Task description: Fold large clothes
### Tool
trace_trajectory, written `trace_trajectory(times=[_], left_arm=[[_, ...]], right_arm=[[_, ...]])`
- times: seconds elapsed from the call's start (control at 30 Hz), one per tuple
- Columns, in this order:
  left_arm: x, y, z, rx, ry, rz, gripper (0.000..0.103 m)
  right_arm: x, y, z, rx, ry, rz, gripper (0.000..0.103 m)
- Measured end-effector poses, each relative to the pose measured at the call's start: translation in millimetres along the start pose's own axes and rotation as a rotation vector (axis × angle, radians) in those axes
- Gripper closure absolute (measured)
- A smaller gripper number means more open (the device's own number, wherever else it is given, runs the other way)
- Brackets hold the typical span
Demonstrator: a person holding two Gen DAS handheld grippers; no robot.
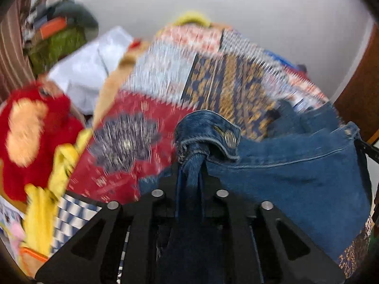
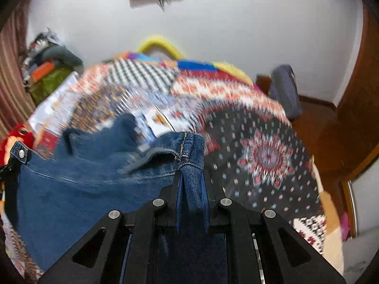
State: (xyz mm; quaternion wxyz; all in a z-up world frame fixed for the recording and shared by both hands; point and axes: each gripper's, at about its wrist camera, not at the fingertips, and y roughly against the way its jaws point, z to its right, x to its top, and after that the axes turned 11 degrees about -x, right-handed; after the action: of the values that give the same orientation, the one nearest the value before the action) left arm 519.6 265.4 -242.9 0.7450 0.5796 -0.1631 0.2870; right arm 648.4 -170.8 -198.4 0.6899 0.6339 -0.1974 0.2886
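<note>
A pair of blue denim jeans [image 1: 291,177] hangs stretched between my two grippers above a patchwork bedspread [image 1: 227,82]. My left gripper [image 1: 190,165] is shut on the waistband corner with the metal button [image 1: 230,139]. My right gripper [image 2: 191,172] is shut on the other waistband corner of the jeans [image 2: 83,189], by a side seam. The left gripper's black tip shows at the left edge of the right wrist view [image 2: 9,168]. The right gripper's tip shows at the right edge of the left wrist view [image 1: 367,149]. The jeans' legs hang out of sight below.
A red and yellow plush toy [image 1: 35,137] lies at the bed's left. A heap of clothes and bags [image 1: 56,33] is piled in the far left corner. A brown wooden door [image 2: 355,118] stands on the right. A white wall [image 2: 236,23] is behind the bed.
</note>
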Motion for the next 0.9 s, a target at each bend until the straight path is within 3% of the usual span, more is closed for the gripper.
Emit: trace_trajectory(times=[0.1, 0.2, 0.27, 0.43, 0.63, 0.8, 0.9], left_arm=[[-11, -21, -13, 0.025, 0.012, -0.033, 0.076], [-15, -23, -17, 0.011, 0.010, -0.035, 0.075], [-15, -20, -12, 0.031, -0.016, -0.046, 0.075], [-22, -11, 1, 0.091, -0.106, -0.086, 0.072], [-40, 25, 13, 0.099, -0.127, -0.086, 0.067], [-45, 67, 27, 0.047, -0.122, -0.007, 0.051], [-44, 93, 40, 0.010, -0.133, 0.053, 0.051]], right_arm=[[-15, -26, -1, -0.015, 0.036, -0.045, 0.091], [-24, -33, -4, -0.056, 0.095, -0.050, 0.091], [-31, -36, -7, -0.134, 0.172, -0.052, 0.091], [-50, -24, -4, -0.170, 0.245, -0.056, 0.091], [-54, 9, 7, -0.151, 0.207, -0.090, 0.091], [-53, 59, 0, -0.102, 0.206, -0.027, 0.091], [-49, 89, -15, -0.052, 0.215, 0.027, 0.091]])
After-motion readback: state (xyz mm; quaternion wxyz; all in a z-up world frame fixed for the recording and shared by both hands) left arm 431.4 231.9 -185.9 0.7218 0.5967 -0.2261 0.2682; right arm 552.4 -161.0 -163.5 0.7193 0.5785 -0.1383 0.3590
